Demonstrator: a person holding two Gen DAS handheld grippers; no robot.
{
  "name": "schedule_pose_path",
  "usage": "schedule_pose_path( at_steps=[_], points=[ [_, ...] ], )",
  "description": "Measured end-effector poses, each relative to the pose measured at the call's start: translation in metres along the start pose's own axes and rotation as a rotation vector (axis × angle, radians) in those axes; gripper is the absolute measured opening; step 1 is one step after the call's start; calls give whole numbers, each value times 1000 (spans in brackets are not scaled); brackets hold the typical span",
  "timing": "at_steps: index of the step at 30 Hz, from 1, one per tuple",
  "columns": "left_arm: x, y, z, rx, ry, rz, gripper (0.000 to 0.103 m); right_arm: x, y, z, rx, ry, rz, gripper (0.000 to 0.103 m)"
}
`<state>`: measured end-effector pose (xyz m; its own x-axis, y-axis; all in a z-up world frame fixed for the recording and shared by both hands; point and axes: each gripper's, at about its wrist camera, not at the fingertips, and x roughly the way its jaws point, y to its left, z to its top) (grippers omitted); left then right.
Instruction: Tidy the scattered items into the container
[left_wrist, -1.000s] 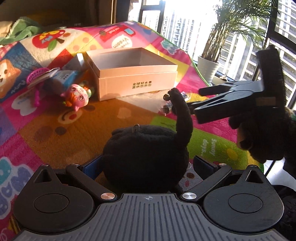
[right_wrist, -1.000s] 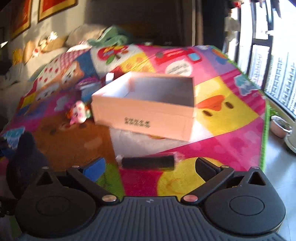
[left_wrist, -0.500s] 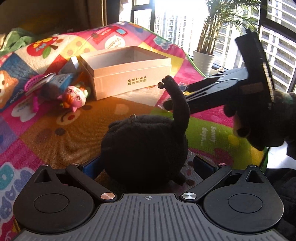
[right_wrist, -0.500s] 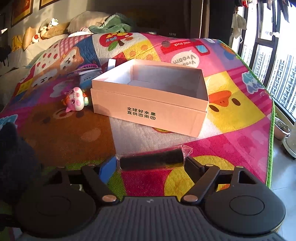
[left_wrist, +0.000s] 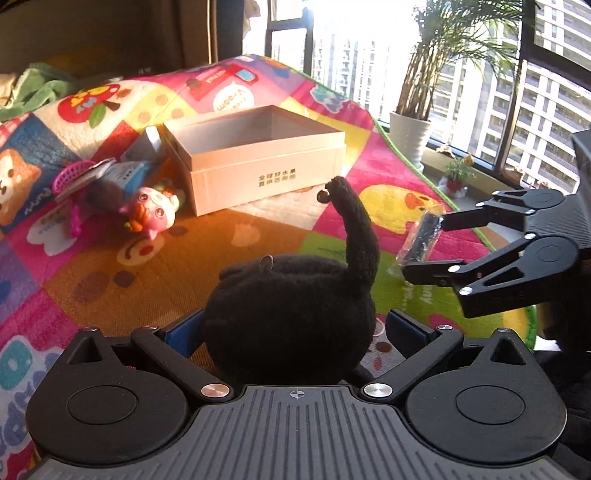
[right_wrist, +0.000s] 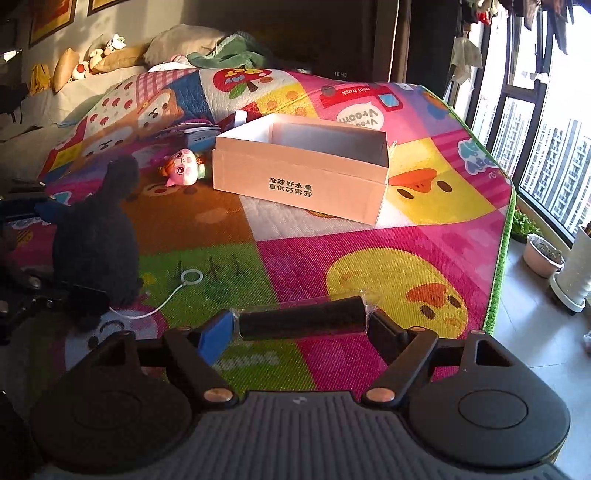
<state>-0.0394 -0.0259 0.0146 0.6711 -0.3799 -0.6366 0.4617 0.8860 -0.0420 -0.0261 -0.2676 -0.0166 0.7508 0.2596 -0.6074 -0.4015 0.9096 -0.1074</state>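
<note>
An open pink cardboard box (left_wrist: 266, 181) (right_wrist: 295, 181) stands on the colourful play mat. My left gripper (left_wrist: 295, 325) is shut on a black plush toy (left_wrist: 288, 306) (right_wrist: 94, 236) whose long neck sticks up; its pads sit at the toy's sides, low over the mat. My right gripper (right_wrist: 301, 325) (left_wrist: 423, 245) is shut on a black roll in clear wrap (right_wrist: 301, 319) (left_wrist: 424, 236), gripped end to end and held above the mat, right of the plush. A pink doll (left_wrist: 149, 214) (right_wrist: 183, 171) lies left of the box.
A blue-grey item (left_wrist: 125, 173) and a pink brush (left_wrist: 70, 175) lie beside the box's left end. A white cord with a ring (right_wrist: 192, 277) trails from the plush. The mat's green edge (right_wrist: 504, 258) drops to a floor with plant pots (right_wrist: 543, 254) by the window.
The right gripper closed on the black roll, raised it off the mat and drew back to the right of the plush. The left gripper kept the plush in place.
</note>
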Motion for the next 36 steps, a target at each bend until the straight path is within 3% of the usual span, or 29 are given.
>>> schedule_pose_path(
  at_steps=[5, 6, 7, 14, 20, 26, 28, 29, 30, 32, 36],
  points=[
    [3, 7, -1, -46, -2, -11, 102, -1, 0, -1, -1, -4, 2, 80],
    [1, 7, -1, -42, -12, -5, 93, -2, 0, -1, 0, -6, -1, 80],
    [-1, 6, 0, -33, -17, -1, 92, -3, -1, -2, 2, -9, -3, 80],
    [-10, 1, 20, 30, -87, 9, 91, -11, -11, 6, 1, -51, -17, 80],
    [-3, 20, 99, 46, -195, -46, 91, -9, -7, 30, -96, -151, -76, 80],
    [33, 62, 202, -20, -283, -70, 92, 23, -16, 101, -130, -322, -131, 80],
    [53, 74, 228, -38, -283, -81, 97, 48, -18, 126, -133, -351, -153, 80],
    [61, 81, 236, -53, -282, -77, 97, 63, -19, 136, -131, -348, -149, 88],
    [67, 87, 241, -67, -280, -63, 99, 78, -20, 144, -125, -325, -137, 94],
    [69, 98, 238, -101, -281, -37, 101, 101, -22, 153, -86, -269, -105, 95],
    [54, 117, 194, -132, -254, 40, 103, 107, -18, 140, -55, -231, -43, 98]
  ],
)
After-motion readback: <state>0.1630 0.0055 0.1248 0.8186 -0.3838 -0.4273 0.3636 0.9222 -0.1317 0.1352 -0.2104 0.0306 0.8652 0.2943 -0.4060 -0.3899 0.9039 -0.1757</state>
